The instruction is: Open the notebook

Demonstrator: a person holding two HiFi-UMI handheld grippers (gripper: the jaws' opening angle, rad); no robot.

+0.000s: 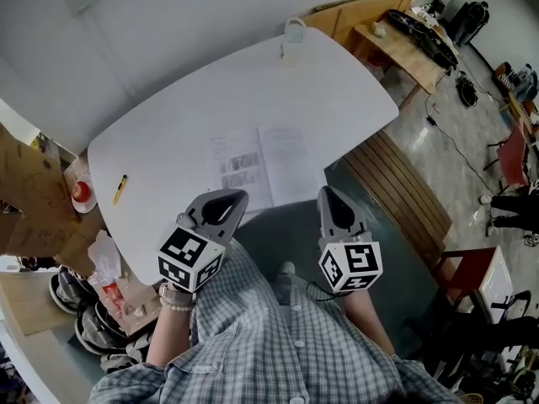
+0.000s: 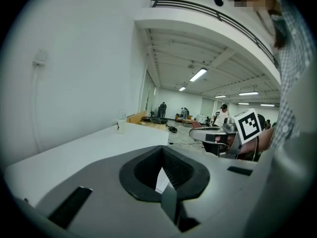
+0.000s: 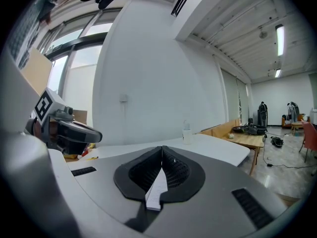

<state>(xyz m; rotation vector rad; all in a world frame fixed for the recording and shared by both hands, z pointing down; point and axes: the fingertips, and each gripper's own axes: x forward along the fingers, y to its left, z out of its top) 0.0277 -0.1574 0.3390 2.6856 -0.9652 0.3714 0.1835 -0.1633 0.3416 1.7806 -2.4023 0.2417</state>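
The notebook (image 1: pixel 265 167) lies open and flat on the white table (image 1: pixel 185 108), near its front edge, with two printed pages facing up. My left gripper (image 1: pixel 229 199) hovers over the table's near edge, just left of the notebook, jaws shut with nothing in them. My right gripper (image 1: pixel 330 194) hangs off the edge at the notebook's right, also shut and empty. In the left gripper view the left gripper (image 2: pixel 162 149) has its jaws pressed together, and the right gripper (image 3: pixel 162 148) shows the same in its own view. Both grippers point out over the tabletop.
A clear bottle (image 1: pixel 293 40) stands at the table's far edge. A yellow pen (image 1: pixel 120 188) lies near the left edge. Cardboard, bowls and a red object (image 1: pixel 81 192) crowd the floor at left. A slatted wooden bench (image 1: pixel 396 183) runs along the right, with a wooden desk (image 1: pixel 404 49) beyond.
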